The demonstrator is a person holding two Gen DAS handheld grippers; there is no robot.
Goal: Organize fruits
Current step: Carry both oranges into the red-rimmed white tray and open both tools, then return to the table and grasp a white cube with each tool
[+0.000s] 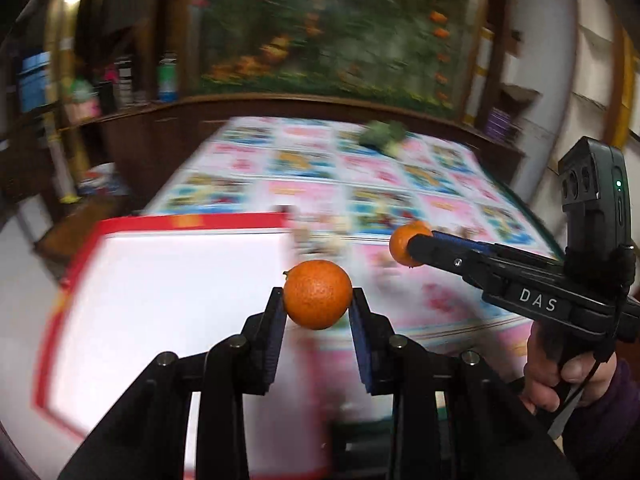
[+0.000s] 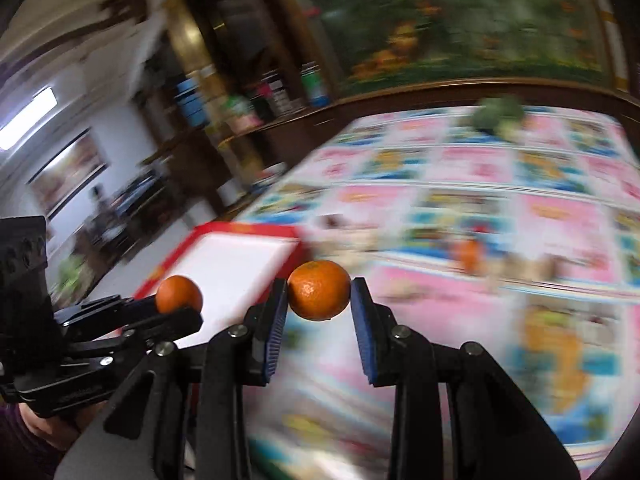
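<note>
A large flower mural (image 1: 336,24) fills the far wall behind dark wooden shelving (image 1: 132,108), with a ceiling light (image 2: 28,118) glowing at the far left over white walls (image 2: 100,92).

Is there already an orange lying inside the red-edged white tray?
No, the tray shows only its bare white inside, while each hand-held gripper, left and right, holds one orange in the air.

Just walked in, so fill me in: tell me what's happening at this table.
A person is sorting fruit with a handheld gripper in each hand. The left gripper is shut on one orange, the right gripper on a second orange. Both are held in the air near a red-rimmed white tray on a patterned tablecloth. A green vegetable sits at the far side.
</note>
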